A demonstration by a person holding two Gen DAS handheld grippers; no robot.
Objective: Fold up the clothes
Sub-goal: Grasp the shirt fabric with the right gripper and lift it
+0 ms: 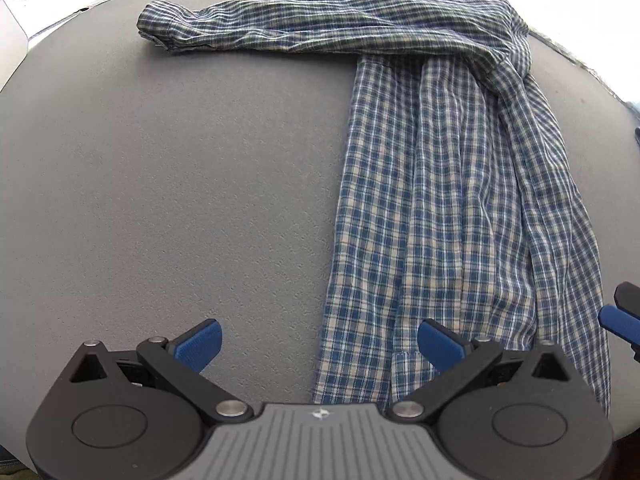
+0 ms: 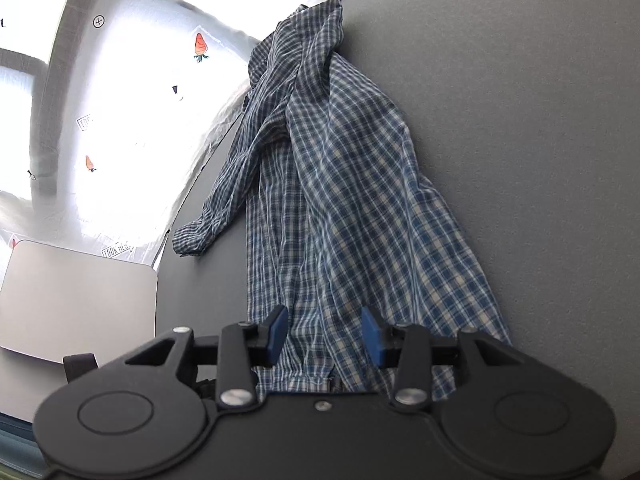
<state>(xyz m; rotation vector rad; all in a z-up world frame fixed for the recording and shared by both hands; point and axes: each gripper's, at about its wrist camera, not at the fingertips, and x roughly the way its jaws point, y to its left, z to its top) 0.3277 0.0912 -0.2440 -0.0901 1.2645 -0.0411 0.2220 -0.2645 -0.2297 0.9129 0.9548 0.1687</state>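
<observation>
Jaws spread on both grippers, nothing pinched; body fold looks laid.
Your left gripper (image 1: 320, 344) and right gripper (image 2: 324, 336) hover by the shirt (image 1: 440, 200) hem on the table (image 1: 160, 200); next, the outstretched sleeve (image 1: 260, 24) likely needs folding in.

L hand-held gripper (image 1: 320, 344) agape, R hand-held gripper (image 2: 324, 334) parted

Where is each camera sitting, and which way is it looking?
Left wrist view: sits on the left gripper, looking steeply down at the grey table and the checked shirt; its blue fingers stand wide apart, and a bit of the right gripper shows at the right edge.
Right wrist view: sits on the right gripper, looking slantwise along the shirt toward a bright wall; its fingers stand apart over the hem.
Both see the same shirt, its sleeve stretched sideways, and the table.
</observation>
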